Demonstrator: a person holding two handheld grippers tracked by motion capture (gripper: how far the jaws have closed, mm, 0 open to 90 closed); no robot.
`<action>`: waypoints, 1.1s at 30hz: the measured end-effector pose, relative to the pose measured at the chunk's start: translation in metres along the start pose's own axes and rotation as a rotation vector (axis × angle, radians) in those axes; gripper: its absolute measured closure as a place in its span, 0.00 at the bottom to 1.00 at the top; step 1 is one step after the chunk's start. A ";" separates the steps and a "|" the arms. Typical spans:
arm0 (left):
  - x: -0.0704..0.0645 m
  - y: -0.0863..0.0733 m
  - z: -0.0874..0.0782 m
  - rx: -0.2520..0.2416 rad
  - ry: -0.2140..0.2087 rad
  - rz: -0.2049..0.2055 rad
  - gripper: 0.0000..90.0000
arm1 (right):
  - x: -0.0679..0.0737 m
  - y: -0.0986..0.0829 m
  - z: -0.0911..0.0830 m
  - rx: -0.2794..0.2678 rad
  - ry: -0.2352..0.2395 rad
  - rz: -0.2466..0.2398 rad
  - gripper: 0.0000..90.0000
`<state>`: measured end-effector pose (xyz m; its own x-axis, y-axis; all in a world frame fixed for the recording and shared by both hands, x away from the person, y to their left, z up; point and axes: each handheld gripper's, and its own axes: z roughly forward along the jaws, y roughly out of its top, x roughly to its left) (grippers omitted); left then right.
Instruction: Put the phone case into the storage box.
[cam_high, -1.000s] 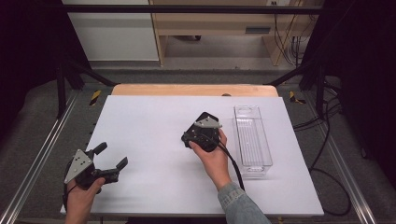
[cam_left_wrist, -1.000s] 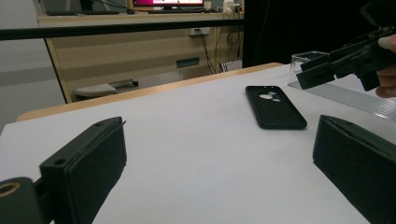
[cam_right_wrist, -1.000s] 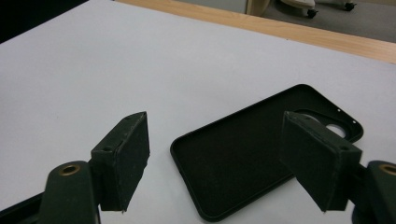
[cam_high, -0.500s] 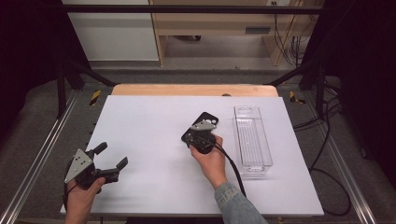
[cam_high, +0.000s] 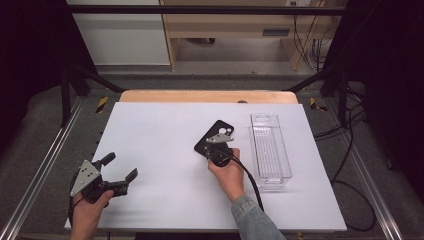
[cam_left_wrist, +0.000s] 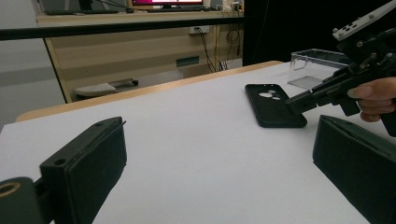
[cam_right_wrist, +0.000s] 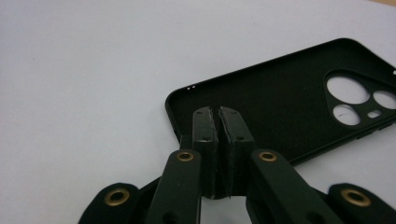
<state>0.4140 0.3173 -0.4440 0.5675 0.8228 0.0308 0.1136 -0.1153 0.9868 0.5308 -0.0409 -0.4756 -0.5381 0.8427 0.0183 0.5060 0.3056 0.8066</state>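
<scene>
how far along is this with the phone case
Early on. Done: the right gripper has reached the black phone case, jaws shut over its near edge; whether they pinch the edge is unclear. In hand: the case lies flat on the white table, beside the clear tray. Left: lifting or moving it. The left gripper hangs open, apart.

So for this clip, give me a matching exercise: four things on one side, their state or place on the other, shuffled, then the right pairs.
Things:
1. left gripper
2. right gripper
3. phone case
4. clear tray

States or places:
A. transparent, long, at the right side of the white table
B. jaws pressed together, tips on the black case
C. jaws wide apart, near the table's left front
D. black, flat on the table, hollow side up

Pairs: 1-C, 2-B, 3-D, 4-A
</scene>
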 end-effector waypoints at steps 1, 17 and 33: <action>0.000 0.000 0.000 0.000 -0.001 0.000 0.03 | -0.001 -0.002 0.002 0.007 0.002 -0.002 0.96; -0.001 0.000 0.001 0.002 -0.004 0.003 0.03 | -0.002 -0.007 0.007 0.040 0.034 0.015 1.00; -0.001 0.000 0.001 0.004 -0.003 0.005 0.03 | 0.018 -0.011 0.002 0.051 0.121 -0.015 1.00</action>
<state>0.4141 0.3155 -0.4441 0.5704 0.8206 0.0352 0.1137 -0.1213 0.9861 0.5167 -0.0285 -0.4856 -0.6219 0.7790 0.0800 0.5292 0.3428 0.7762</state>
